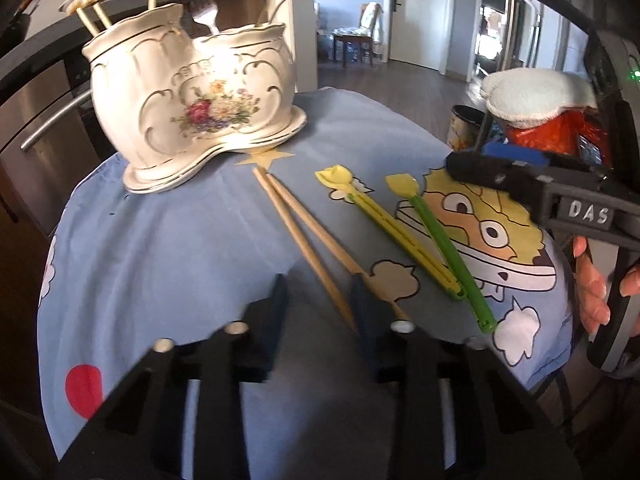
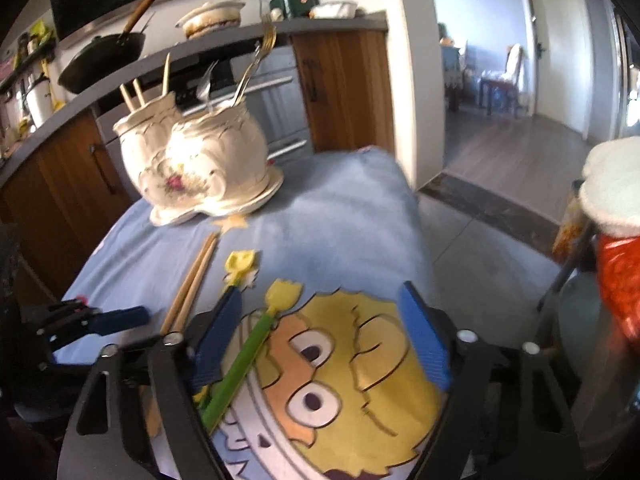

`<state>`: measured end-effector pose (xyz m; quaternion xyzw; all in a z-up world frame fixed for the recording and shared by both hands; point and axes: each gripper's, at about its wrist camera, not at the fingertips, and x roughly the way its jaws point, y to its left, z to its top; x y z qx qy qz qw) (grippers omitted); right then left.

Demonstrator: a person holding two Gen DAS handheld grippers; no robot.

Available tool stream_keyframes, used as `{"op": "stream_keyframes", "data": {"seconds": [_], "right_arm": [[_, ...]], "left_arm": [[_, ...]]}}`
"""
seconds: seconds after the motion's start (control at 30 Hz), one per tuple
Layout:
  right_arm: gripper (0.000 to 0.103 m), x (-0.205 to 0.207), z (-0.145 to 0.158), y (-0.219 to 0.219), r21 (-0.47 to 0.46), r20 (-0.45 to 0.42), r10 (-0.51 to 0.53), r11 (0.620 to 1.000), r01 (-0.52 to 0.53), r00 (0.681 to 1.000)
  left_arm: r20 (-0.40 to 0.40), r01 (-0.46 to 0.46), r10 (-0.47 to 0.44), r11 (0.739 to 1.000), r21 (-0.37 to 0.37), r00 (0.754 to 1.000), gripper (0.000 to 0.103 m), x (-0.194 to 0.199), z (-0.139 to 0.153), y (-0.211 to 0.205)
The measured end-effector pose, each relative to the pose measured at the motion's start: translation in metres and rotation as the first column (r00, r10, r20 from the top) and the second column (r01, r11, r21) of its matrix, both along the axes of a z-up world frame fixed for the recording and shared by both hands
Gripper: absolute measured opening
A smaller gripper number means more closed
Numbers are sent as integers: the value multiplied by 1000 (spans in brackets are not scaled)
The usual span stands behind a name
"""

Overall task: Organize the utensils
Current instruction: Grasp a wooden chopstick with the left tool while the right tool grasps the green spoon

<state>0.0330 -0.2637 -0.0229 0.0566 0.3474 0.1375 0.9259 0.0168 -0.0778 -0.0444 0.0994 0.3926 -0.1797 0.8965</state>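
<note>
chopsticks (image 1: pixel 308 236) sit between the left gripper (image 1: pixel 320 300) jaws, contact unclear; right gripper (image 2: pixel 320 332) gapes over green clip (image 2: pixel 240 364), lower end hidden.

A pair of tan wooden chopsticks (image 1: pixel 304 236) lies flat on the blue cartoon-print cloth, tips nearly touching. Beside them lie two flat plastic tulip-headed utensils, one yellow-stemmed (image 1: pixel 384 224), one green-stemmed (image 1: pixel 444 248). Behind stands an upright white floral ceramic utensil holder (image 1: pixel 192 96).

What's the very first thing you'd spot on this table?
Probably the big cream china utensil holder with painted flowers and gold trim, standing at the far left of the blue cartoon tablecloth. Next, the pair of wooden chopsticks and two green-and-yellow flower-tipped utensils lying in front of it.
</note>
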Motion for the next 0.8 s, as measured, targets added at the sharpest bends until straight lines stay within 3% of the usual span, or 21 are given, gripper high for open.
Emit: {"op": "stream_keyframes", "data": {"seconds": [0.13, 0.27, 0.47, 0.6, 0.8], "right_arm": [[47, -1, -5, 11, 0, -49, 51, 999, -51, 998], [29, -3, -7, 25, -20, -75, 88, 996, -90, 993], [23, -2, -15, 41, -69, -122, 108, 991, -117, 987], [10, -1, -10, 41, -101, -115, 131, 985, -142, 985], [9, 2, -2, 26, -163, -108, 140, 974, -156, 984]], "left_arm": [[-7, 5, -5, 1000, 6, 1000, 11, 1, 0, 3], [-11, -5, 5, 1000, 12, 1000, 9, 2, 3, 10], [-10, -17, 17, 999, 38, 1000, 8, 4, 4, 20], [-21, -14, 15, 998, 59, 1000, 7, 3, 7, 29], [-38, -20, 23, 996, 83, 999, 7, 0, 5, 47]]}}
